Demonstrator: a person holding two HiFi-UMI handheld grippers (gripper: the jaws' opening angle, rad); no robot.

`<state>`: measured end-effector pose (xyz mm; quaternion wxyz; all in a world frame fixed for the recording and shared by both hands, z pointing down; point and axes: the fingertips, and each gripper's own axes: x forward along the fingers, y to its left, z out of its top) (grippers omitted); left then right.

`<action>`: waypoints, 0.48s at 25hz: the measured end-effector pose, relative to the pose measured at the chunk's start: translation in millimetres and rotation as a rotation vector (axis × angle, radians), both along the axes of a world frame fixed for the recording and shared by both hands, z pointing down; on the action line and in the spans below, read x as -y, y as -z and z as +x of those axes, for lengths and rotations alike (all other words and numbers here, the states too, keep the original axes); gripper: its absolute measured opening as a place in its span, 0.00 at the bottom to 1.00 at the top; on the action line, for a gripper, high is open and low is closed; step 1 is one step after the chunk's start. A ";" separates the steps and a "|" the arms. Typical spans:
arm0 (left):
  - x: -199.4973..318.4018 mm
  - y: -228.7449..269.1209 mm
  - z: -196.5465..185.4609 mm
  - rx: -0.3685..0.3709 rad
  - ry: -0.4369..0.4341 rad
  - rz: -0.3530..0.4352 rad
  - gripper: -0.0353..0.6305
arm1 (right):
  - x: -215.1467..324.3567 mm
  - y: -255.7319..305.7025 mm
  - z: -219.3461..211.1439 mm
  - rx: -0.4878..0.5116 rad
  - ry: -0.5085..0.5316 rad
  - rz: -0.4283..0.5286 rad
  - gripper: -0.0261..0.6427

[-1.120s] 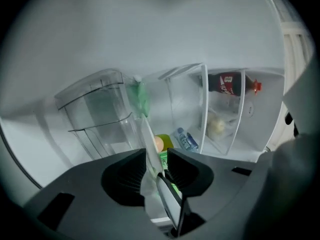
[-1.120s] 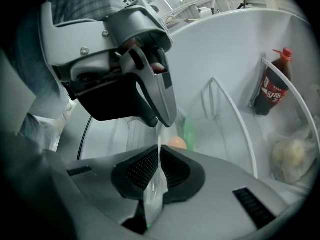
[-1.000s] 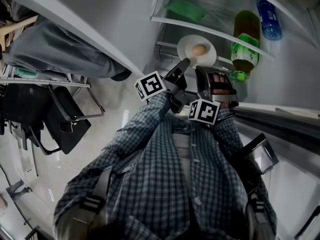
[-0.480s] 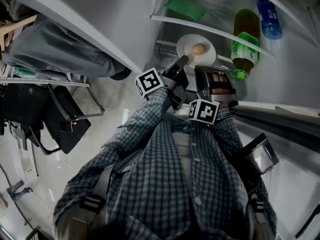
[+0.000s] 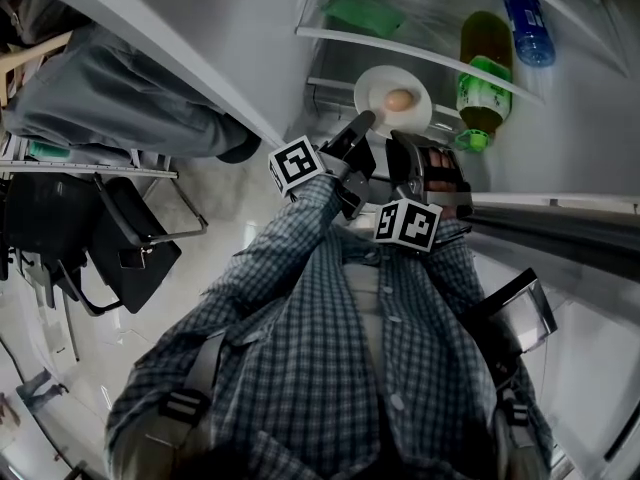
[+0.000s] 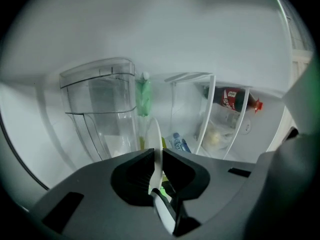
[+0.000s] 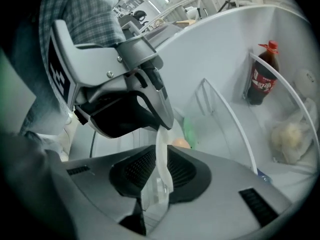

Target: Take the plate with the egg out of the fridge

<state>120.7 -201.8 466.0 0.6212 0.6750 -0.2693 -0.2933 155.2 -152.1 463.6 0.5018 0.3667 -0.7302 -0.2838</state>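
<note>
A white plate (image 5: 380,83) with a brown egg (image 5: 398,99) sits on a fridge shelf in the head view. My left gripper (image 5: 364,124) is at the plate's left rim. In the left gripper view the rim (image 6: 155,134) stands edge-on between the jaws of the left gripper (image 6: 156,156), which are closing and touch it on both sides. My right gripper (image 5: 408,140) is at the plate's near rim. In the right gripper view the right gripper (image 7: 161,156) is shut on the plate (image 7: 162,149), the egg (image 7: 181,143) shows beyond it, and the left gripper (image 7: 159,111) pinches the same plate.
A green bottle (image 5: 483,78) and a blue bottle (image 5: 525,13) stand to the right of the plate. A green pack (image 5: 362,13) lies on the shelf above. A cola bottle (image 7: 262,79) and a bagged item (image 7: 290,136) sit in wire racks. A clear bin (image 6: 102,109) is at the left.
The left gripper has edged slightly closer onto the plate's left rim. The plate, the egg and the right gripper keep their places; the view has shifted a little.
</note>
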 end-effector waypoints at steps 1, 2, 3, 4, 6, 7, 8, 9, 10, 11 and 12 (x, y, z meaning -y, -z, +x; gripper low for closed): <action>-1.9 -0.1 0.2 -0.008 -0.002 -0.006 0.14 | -2.7 3.0 1.2 0.023 -0.015 -0.009 0.13; -3.3 0.7 0.2 -0.014 -0.003 -0.005 0.14 | -5.6 6.5 2.7 0.056 -0.035 -0.019 0.14; -4.5 2.6 0.5 -0.022 -0.004 0.003 0.14 | -8.5 10.3 5.1 0.103 -0.062 -0.032 0.15; -5.6 4.8 0.8 -0.031 -0.004 0.011 0.13 | -11.2 14.4 8.3 0.166 -0.096 -0.046 0.15; -8.2 8.3 1.1 -0.053 -0.004 0.015 0.13 | -15.2 22.2 17.9 0.346 -0.191 -0.091 0.15; -9.7 9.7 1.0 -0.066 -0.003 0.014 0.13 | -16.3 25.6 24.0 0.464 -0.248 -0.124 0.15; -11.1 10.4 0.4 -0.075 -0.002 0.013 0.13 | -16.8 28.7 30.6 0.594 -0.309 -0.162 0.15; -12.4 10.8 -0.5 -0.081 -0.001 0.012 0.13 | -16.8 31.8 37.5 0.731 -0.370 -0.201 0.15; -13.6 11.4 -1.4 -0.087 -0.001 0.013 0.13 | -16.5 34.5 44.7 0.872 -0.427 -0.238 0.15; -14.9 12.2 -2.4 -0.092 0.000 0.014 0.13 | -16.4 36.4 51.9 1.014 -0.476 -0.272 0.15; -16.2 13.4 -3.4 -0.098 0.000 0.017 0.13 | -16.5 37.8 58.7 1.158 -0.516 -0.303 0.15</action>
